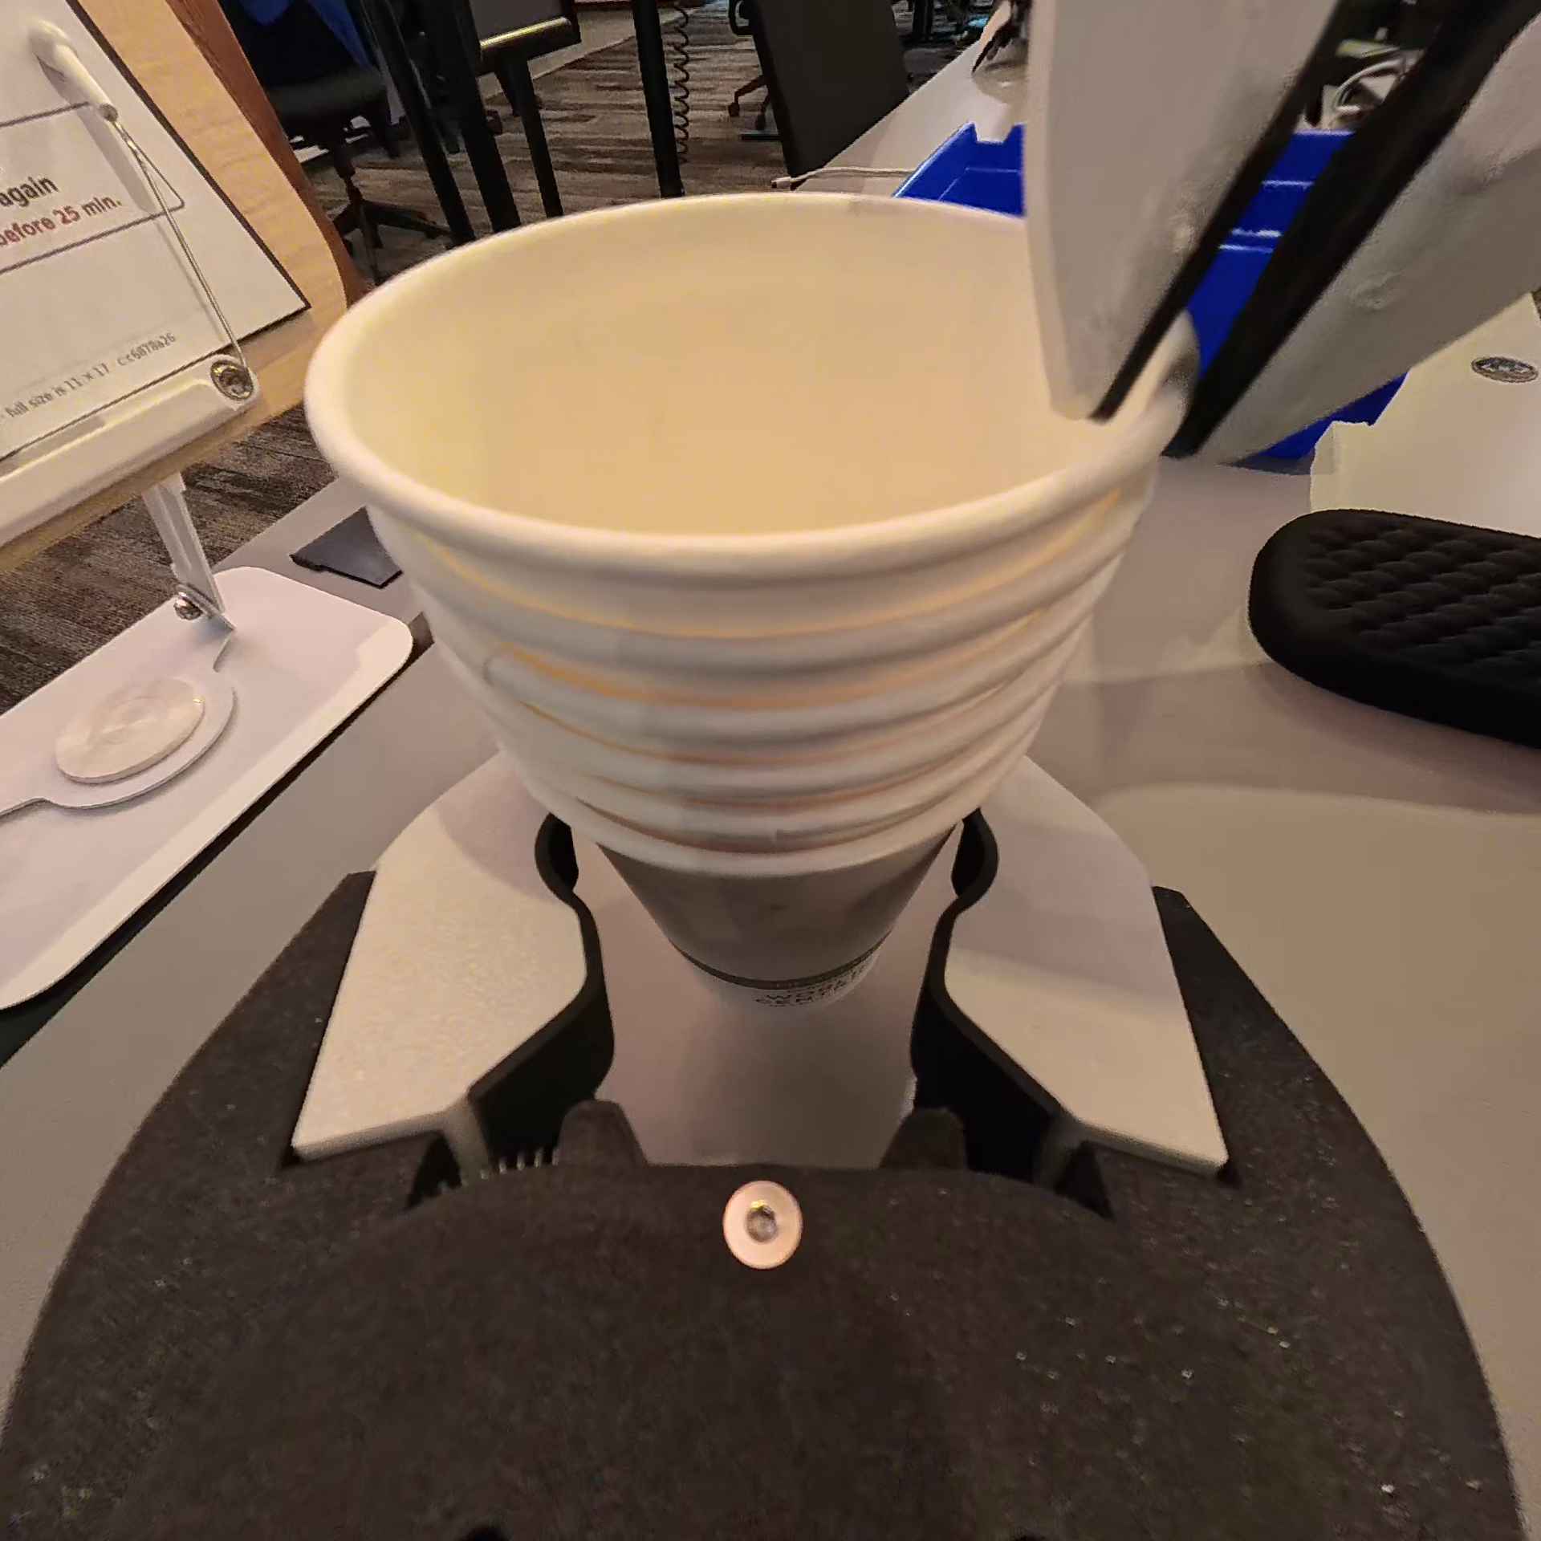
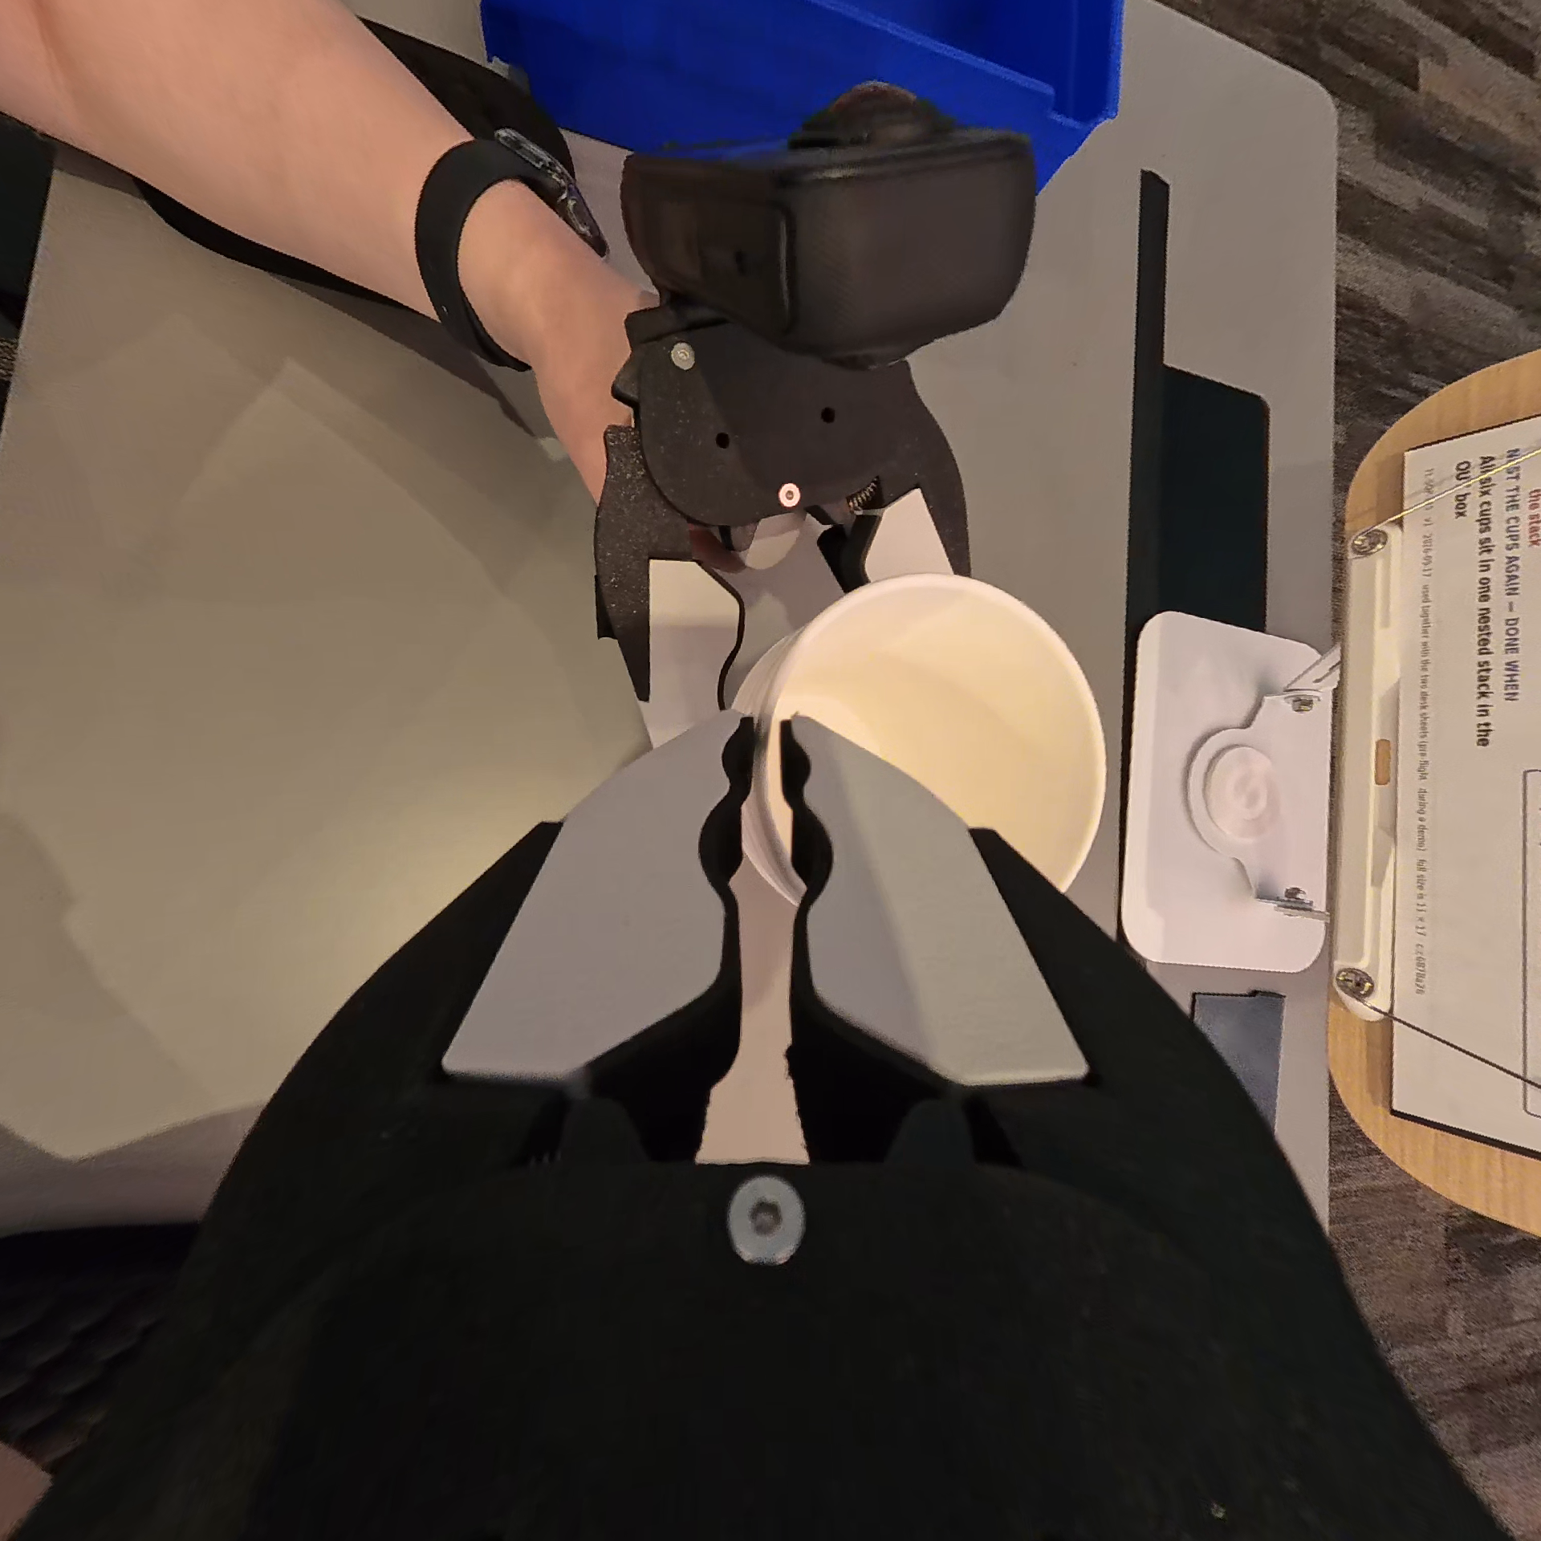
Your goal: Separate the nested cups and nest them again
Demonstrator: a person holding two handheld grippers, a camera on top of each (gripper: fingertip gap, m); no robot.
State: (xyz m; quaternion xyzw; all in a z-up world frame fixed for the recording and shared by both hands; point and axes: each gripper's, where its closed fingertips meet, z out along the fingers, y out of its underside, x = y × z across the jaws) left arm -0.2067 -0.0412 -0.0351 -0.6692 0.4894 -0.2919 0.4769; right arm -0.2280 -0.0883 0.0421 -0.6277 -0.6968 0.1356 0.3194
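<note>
A stack of several nested white paper cups (image 1: 767, 667) stands upright above the grey table (image 1: 1251, 875). My left gripper (image 1: 771, 859) is shut on the lowest cup's body, one finger on each side. My right gripper (image 1: 1142, 392) comes in from the upper right and is shut on the rim of the top cup (image 1: 667, 400). In the right wrist view, looking down, my right gripper (image 2: 771, 725) pinches the left wall of the top cup (image 2: 942, 709), one finger inside and one outside. The left gripper (image 2: 792, 617), held by a hand (image 2: 542, 333), is beyond the cup.
A blue bin (image 1: 976, 175) sits at the table's far side and also shows in the right wrist view (image 2: 750, 50). A white stand base (image 2: 1234, 792) with a printed sheet on a wooden board (image 2: 1434, 834) is beside the cups. A black mesh pad (image 1: 1401, 617) lies at the right.
</note>
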